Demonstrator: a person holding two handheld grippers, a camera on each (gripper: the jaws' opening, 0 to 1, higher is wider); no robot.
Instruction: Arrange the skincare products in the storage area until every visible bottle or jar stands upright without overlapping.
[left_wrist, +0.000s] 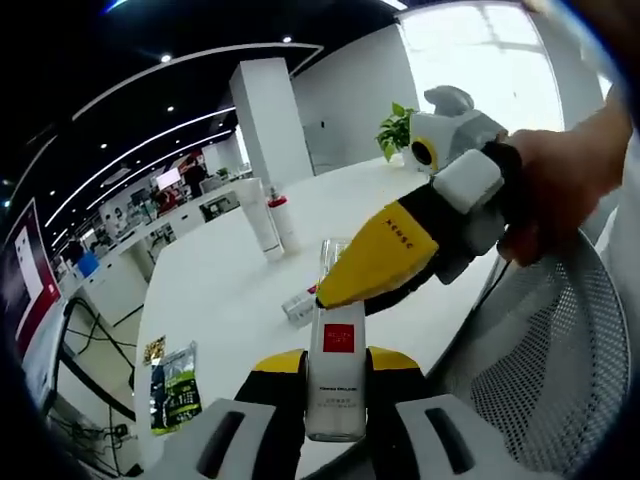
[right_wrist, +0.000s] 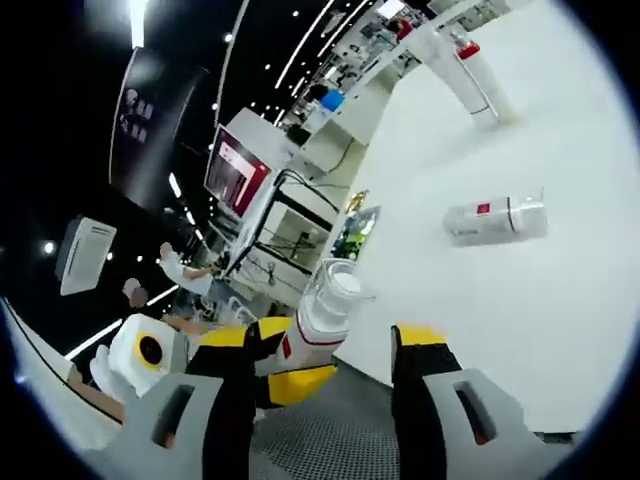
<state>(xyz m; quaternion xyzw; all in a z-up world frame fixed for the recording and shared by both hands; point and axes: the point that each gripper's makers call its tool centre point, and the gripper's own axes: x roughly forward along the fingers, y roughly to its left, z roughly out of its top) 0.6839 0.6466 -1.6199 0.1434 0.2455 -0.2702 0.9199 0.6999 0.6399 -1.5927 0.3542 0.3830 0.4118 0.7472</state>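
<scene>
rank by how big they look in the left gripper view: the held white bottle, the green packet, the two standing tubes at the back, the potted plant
1. Held white bottle, largest, but nearest the camera.
2. Green packet.
3. Standing tubes, farther off.
4. Potted plant, looks about as big as the tubes; distance leaves true sizes unsure.

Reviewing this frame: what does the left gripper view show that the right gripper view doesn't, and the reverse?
Left gripper view: a potted plant and a hand holding the right gripper.
Right gripper view: a red-lit monitor.
Both: the white bottle shut in the left gripper's jaws, two tall bottles upright on the table, a bottle lying on its side, a green packet.
</scene>
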